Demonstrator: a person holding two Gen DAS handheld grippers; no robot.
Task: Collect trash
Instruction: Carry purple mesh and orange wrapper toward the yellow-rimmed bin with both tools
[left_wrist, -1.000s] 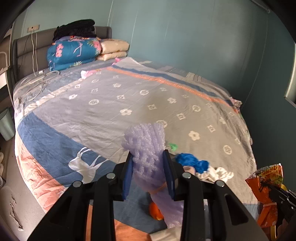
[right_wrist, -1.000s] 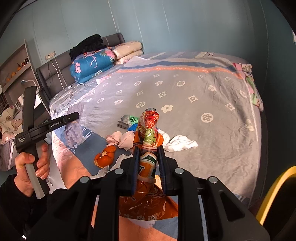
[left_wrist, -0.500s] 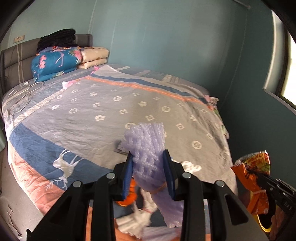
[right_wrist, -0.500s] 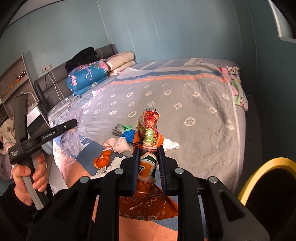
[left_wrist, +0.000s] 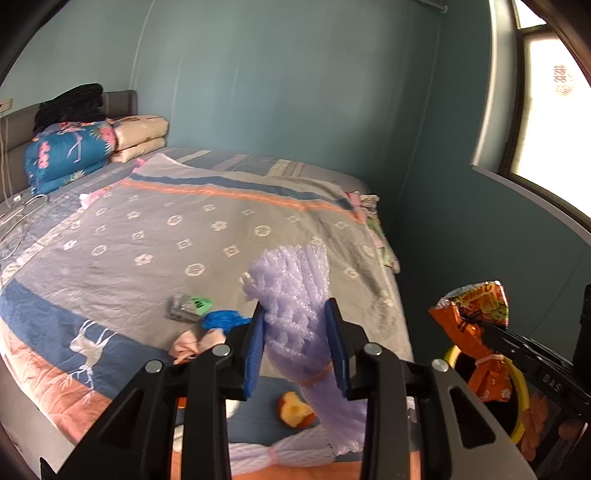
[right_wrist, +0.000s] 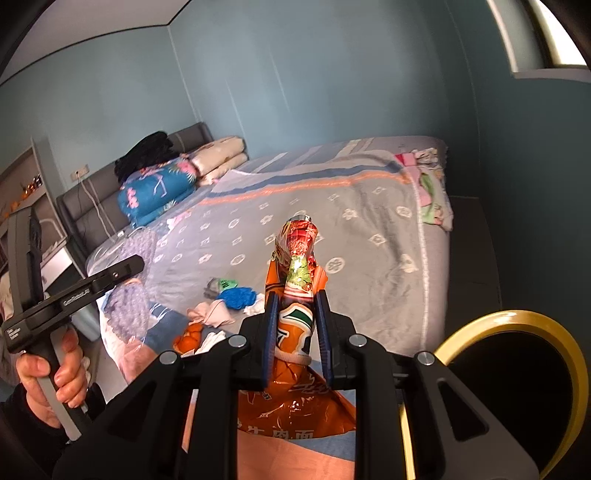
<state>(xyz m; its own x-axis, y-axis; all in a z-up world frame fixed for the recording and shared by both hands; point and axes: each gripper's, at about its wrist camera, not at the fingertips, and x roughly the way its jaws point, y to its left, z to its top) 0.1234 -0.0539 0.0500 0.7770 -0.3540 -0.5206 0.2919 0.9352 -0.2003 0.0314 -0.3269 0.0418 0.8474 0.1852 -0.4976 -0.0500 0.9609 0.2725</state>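
I have the purple foam net (left_wrist: 295, 317) clamped in my left gripper (left_wrist: 297, 345) at lower centre of its view, and the orange snack wrapper (right_wrist: 297, 295) pinched in my right gripper (right_wrist: 295, 332), with the yellow-rimmed bin (right_wrist: 517, 321) at that view's lower right. I judge both pieces collected but not yet dropped. Left on the bedspread (left_wrist: 221, 229) at lower centre-left: a green-labelled wrapper (left_wrist: 188, 306), blue scrap (left_wrist: 221, 319), pink wad (left_wrist: 192, 343), apple core (left_wrist: 295, 406) and another foam net (left_wrist: 280, 454).

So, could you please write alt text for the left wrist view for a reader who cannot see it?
The left gripper is shut on a bundle of lilac foam netting above a patterned bed. Small litter, including an apple core, lies near the bed's foot. At right, the right gripper holds an orange snack wrapper.
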